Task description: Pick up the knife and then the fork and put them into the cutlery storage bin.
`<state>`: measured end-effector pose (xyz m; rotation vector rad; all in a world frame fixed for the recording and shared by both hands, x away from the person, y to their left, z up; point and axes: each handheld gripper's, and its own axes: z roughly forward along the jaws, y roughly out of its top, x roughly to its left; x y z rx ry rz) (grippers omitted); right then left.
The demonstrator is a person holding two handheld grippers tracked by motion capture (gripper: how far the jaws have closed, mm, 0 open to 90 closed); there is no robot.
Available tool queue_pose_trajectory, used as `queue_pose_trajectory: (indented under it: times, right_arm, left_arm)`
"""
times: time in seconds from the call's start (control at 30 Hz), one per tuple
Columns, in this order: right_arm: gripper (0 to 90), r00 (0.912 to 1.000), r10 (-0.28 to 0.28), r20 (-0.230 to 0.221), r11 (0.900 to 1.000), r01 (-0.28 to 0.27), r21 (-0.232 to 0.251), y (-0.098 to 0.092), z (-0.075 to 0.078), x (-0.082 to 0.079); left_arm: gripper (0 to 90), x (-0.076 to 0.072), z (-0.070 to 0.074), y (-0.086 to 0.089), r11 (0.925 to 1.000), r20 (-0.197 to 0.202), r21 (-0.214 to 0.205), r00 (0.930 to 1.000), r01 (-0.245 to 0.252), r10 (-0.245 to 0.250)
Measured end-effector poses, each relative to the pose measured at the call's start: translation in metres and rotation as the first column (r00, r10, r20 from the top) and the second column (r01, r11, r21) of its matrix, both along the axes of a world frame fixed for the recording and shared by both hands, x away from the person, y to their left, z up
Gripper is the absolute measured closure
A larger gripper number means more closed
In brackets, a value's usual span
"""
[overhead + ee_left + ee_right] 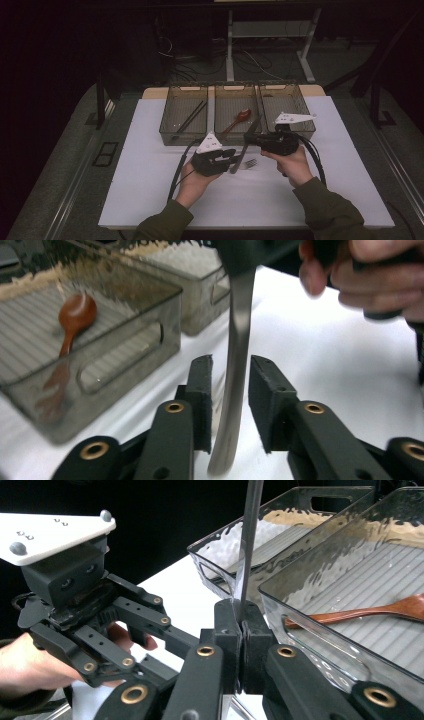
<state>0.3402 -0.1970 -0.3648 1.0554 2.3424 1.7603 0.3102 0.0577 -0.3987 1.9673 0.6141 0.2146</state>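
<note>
White table (150, 190) — fork (235, 365) between left claw (231, 371) pads, untouched.

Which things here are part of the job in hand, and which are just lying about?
In hand: silver metal utensil, clamped by right gripper; left gripper open around it.
Lying about: brown wooden spoon, black chopsticks, three clear plastic trays.
</note>
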Motion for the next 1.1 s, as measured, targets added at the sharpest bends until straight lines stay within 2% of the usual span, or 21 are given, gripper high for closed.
queue_pose_trajectory:
  times: [0.1, 0.17, 0.4, 0.47, 0.57, 0.8, 0.97, 1.07, 1.1]
  right_arm:
    - [87.3, 0.9999, -0.011, 0.010, 0.9999, 0.011, -0.006, -0.005, 0.003, -0.001]
    - [87.3, 0.9998, -0.016, 0.014, 0.9998, 0.017, -0.008, -0.010, 0.005, -0.001]
    - [87.3, 0.9988, -0.048, -0.002, 0.9987, 0.048, -0.017, -0.028, 0.012, 0.003]
    - [87.3, 0.9987, -0.051, -0.002, 0.9984, 0.051, -0.026, -0.033, 0.014, 0.004]
    - [87.3, 0.9981, -0.061, 0.005, 0.9974, 0.061, -0.039, -0.040, 0.019, 0.005]
    - [87.3, 0.9948, -0.096, 0.033, 0.9937, 0.097, -0.056, -0.058, 0.036, 0.010]
    - [87.3, 0.9897, -0.133, 0.054, 0.9886, 0.136, -0.064, -0.073, 0.052, 0.017]
    - [87.4, 0.9862, -0.150, 0.071, 0.9857, 0.154, -0.067, -0.080, 0.064, 0.022]
    - [87.3, 0.9844, -0.158, 0.077, 0.9840, 0.164, -0.070, -0.083, 0.068, 0.023]
  left_arm:
    - [63.2, -0.003, -0.002, 0.014, 0.9997, -0.006, 0.022, 0.9999, 0.012, -0.012]
    - [58.8, -0.004, -0.003, 0.024, 0.9996, -0.006, 0.020, 0.9998, 0.019, -0.019]
    - [46.6, -0.010, -0.013, 0.062, 0.9981, -0.017, 0.055, 0.9995, 0.029, -0.028]
    - [43.5, -0.014, -0.017, 0.071, 0.9980, -0.012, 0.060, 0.9998, 0.017, -0.017]
    - [38.9, -0.018, -0.022, 0.083, 0.9984, -0.024, 0.052, 0.9995, 0.023, -0.022]
    - [20.2, -0.028, -0.033, 0.100, 0.9988, -0.032, 0.047, 0.9994, 0.014, -0.012]
    - [10.1, -0.030, -0.036, 0.103, 0.9985, -0.038, 0.055, 0.9993, 0.001, 0.001]
    - [0.0, -0.030, -0.037, 0.104, 0.9982, -0.057, 0.058, 0.9983, -0.014, 0.017]
    - [0.0, -0.030, -0.038, 0.104, 0.9984, -0.057, 0.053, 0.9981, -0.021, 0.024]
